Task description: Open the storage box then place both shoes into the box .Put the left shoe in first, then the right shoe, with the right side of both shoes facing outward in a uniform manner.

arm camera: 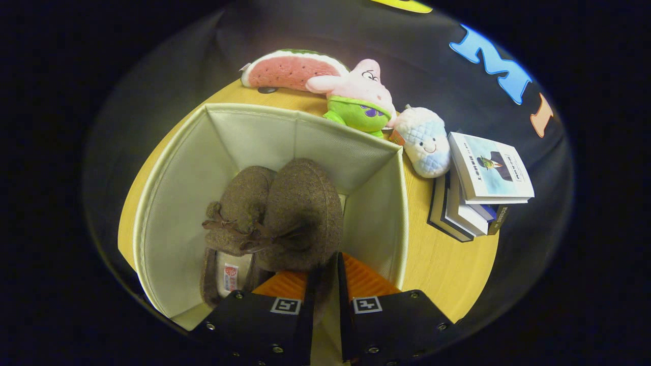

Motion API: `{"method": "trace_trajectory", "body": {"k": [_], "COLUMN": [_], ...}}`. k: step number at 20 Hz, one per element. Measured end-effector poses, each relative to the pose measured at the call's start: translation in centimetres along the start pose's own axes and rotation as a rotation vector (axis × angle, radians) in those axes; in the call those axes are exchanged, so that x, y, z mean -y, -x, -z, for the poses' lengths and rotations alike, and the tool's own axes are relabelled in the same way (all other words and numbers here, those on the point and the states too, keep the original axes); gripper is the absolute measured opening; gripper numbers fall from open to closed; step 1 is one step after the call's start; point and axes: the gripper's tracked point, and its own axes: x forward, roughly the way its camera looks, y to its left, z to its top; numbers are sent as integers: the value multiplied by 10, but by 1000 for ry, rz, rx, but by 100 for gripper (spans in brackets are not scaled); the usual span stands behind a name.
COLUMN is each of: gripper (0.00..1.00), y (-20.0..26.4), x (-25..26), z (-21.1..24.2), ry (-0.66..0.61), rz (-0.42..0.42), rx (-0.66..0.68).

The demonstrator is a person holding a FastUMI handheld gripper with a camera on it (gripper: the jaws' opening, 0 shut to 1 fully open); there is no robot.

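An open cream fabric storage box (173,178) stands on the round wooden table. Two brown felt shoes with bows are inside it. One shoe (236,213) rests on the box floor at the left, its insole showing. The other shoe (302,213) hangs beside it, toe pointing away. My gripper (324,272) is above the box and is shut on the rim of that second shoe's heel, with the fingers nearly touching.
Beyond the box lie a watermelon plush (290,68), a pink and green star plush (358,96) and a white and blue plush (424,142). A stack of books (478,188) sits to the right of the box on the table (447,264).
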Motion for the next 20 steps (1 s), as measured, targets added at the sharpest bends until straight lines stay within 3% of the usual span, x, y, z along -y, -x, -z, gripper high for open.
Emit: {"method": "trace_trajectory", "body": {"k": [3, 4, 7, 9, 12, 18, 20], "gripper": [40, 40, 60, 60, 60, 60, 60], "y": [22, 31, 69, 96, 146, 227, 256], "x": [2, 2, 23, 41, 97, 191, 202], "z": [-3, -5, -27, -35, -46, -28, -21], "ry": [-24, -38, -41, -56, -124, -238, -269], "rz": [-40, -59, -64, -75, -21, 90, 82], "rx": [60, 90, 244, 347, 562, 884, 976]}}
